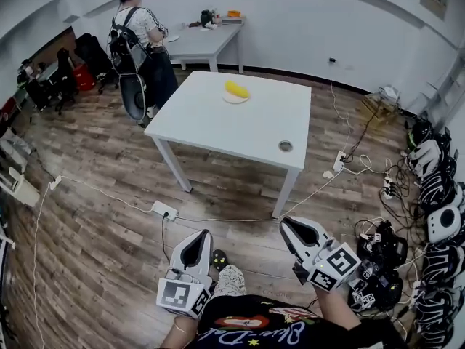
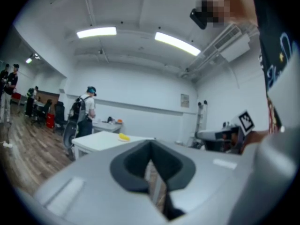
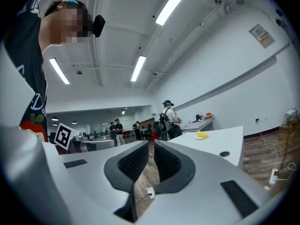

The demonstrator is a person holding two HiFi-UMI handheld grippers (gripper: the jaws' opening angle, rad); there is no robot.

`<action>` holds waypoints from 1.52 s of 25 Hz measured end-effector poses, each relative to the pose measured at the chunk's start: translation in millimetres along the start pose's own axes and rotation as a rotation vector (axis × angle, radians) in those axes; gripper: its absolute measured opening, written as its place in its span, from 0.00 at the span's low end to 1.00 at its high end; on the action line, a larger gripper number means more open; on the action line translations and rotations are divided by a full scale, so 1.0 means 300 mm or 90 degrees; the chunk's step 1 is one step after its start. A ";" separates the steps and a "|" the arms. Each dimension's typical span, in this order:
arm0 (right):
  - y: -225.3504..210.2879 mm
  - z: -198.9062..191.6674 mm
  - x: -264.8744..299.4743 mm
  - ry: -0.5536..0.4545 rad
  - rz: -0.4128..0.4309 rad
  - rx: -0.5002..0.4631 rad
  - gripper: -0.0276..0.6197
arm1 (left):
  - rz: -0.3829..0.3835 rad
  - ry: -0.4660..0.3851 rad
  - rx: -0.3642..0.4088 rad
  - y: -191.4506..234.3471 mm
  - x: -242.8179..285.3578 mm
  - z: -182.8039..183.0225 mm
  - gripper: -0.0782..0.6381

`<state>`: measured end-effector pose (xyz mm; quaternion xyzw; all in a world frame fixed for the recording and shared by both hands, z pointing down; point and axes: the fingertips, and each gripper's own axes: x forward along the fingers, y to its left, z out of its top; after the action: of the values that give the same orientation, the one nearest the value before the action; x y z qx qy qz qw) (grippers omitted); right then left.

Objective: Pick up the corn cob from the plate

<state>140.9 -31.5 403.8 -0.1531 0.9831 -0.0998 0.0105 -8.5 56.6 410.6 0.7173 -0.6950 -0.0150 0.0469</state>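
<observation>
Both grippers empty, well short of the table that bears the corn.

The yellow corn cob lies on a small round pale plate towards the far edge of the white rectangular table. At near left, the left gripper has its grey jaws clenched together with nothing between them. At near right, the right gripper is likewise clenched on nothing. Both are over the wood-plank floor, well apart from the table. At far left a person with a dark backpack stands beside a second grey table.
</observation>
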 end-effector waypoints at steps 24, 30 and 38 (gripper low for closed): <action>-0.858 0.252 1.124 -0.180 0.046 0.158 0.09 | -0.138 0.039 0.060 0.803 1.129 0.124 0.09; -1.167 0.349 1.396 -0.152 -0.004 0.050 0.09 | -0.096 0.011 0.063 0.994 1.412 0.192 0.09; -1.446 0.283 1.726 0.040 -0.113 -0.140 0.09 | -0.125 0.060 0.011 1.120 1.644 0.110 0.09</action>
<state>-218.4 -609.7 412.4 -0.2362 0.9706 0.0029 -0.0462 -329.2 -447.4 428.9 0.7824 -0.6184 0.0200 0.0715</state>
